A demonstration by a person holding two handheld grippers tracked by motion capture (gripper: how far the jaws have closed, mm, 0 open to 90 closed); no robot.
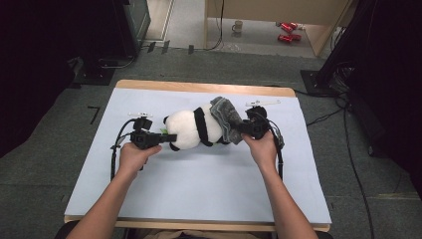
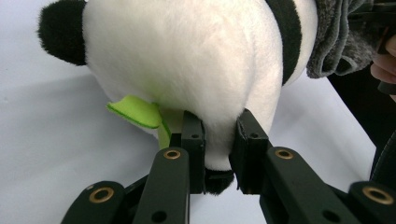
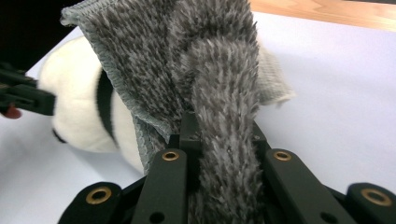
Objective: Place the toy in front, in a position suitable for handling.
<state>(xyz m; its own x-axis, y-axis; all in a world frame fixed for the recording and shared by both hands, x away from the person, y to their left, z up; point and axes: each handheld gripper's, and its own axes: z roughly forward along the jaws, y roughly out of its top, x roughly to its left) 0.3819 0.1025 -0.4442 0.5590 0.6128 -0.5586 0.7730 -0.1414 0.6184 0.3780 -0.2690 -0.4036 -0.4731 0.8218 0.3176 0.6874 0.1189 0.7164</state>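
A pale blue worktop [image 1: 199, 184] with a wooden far edge stands on grey carpet. Toward the far edge lies a plush panda [image 1: 191, 128]. The left gripper [image 1: 166, 137] is clenched on the panda's white fur; the right gripper [image 1: 241, 128] pinches a grey fuzzy cloth [image 1: 226, 118] draped over the panda.

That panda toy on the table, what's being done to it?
A person works with a hand-held gripper in each hand. The left gripper is shut on the plush panda, pinching its white fur to keep it down on the table. The right gripper is shut on a grey fuzzy cloth that drapes over the panda's other end.
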